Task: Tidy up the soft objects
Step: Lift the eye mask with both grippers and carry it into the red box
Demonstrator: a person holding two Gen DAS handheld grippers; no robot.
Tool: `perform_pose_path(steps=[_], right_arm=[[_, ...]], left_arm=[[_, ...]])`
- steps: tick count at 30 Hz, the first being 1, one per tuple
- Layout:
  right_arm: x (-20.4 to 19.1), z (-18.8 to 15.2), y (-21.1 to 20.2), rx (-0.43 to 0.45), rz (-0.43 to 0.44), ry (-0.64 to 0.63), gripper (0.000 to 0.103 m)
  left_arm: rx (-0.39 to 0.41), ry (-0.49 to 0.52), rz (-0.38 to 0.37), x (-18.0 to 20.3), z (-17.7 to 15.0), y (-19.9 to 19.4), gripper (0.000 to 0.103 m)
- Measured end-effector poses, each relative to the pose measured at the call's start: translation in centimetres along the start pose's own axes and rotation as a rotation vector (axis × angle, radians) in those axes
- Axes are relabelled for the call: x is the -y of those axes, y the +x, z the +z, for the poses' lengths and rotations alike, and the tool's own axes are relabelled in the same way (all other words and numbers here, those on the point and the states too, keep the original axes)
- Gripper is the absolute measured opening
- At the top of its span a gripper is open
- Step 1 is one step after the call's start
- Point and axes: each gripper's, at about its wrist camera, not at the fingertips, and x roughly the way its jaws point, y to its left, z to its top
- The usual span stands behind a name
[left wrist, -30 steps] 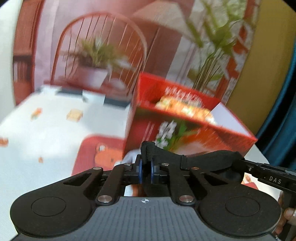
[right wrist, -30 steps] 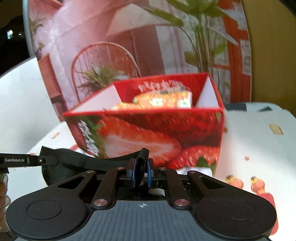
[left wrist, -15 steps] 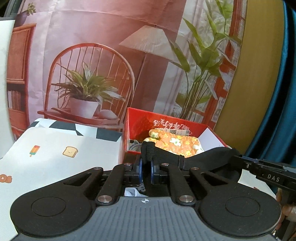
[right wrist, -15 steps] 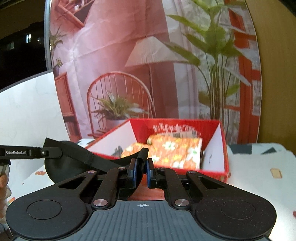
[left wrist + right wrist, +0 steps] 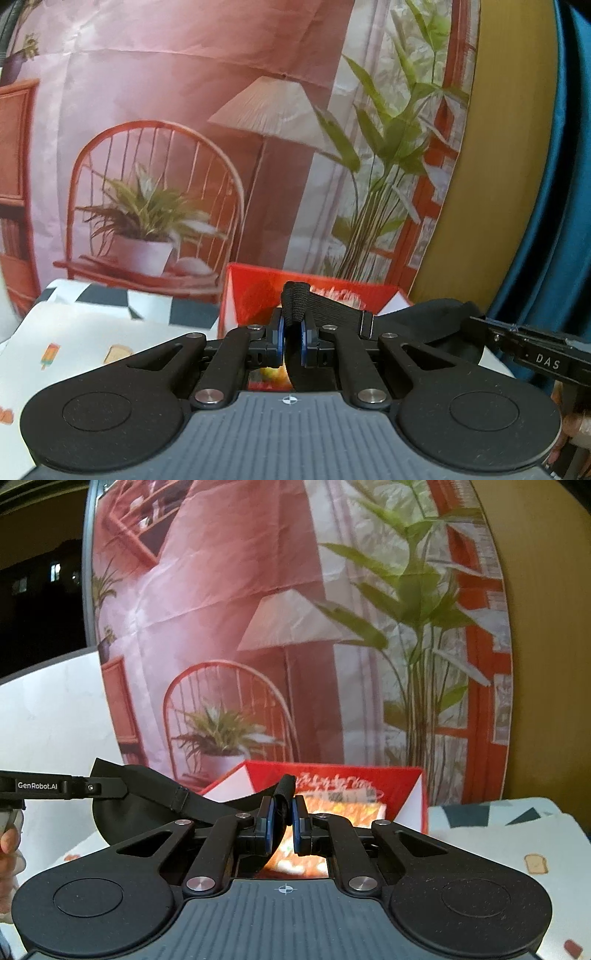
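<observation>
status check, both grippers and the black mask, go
Left gripper and right gripper both shut on black eye mask strap. Mask held over red box. Nothing in the way.

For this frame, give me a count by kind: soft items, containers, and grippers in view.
Soft items: 2, a black eye mask stretched between both grippers, and an orange floral cloth bundle in the box.
Containers: 1, a red box.
Grippers: 2, the left gripper and the right gripper, each shut on a strap end.
Total: 5
</observation>
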Motion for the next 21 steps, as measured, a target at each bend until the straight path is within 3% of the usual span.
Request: perform_pose_path(steps=[7,10,21], right_arm=[[1.8,2.9,3.2,-0.008,-0.027,0.013,0.009],[2.2,3.4,5.2,-0.031,-0.046,0.007,0.009],[3.6,0.1,12.0,-0.249,-0.113,0.019,0.009]], left_arm=[[-0.009,0.016,0.016,0.3,2.3,3.6,0.009],[-0.019,0.068,0.046,0.5,2.6,5.5,0.009],[-0.305,0.131,0.064,0.4,0.2,13.6,0.009]])
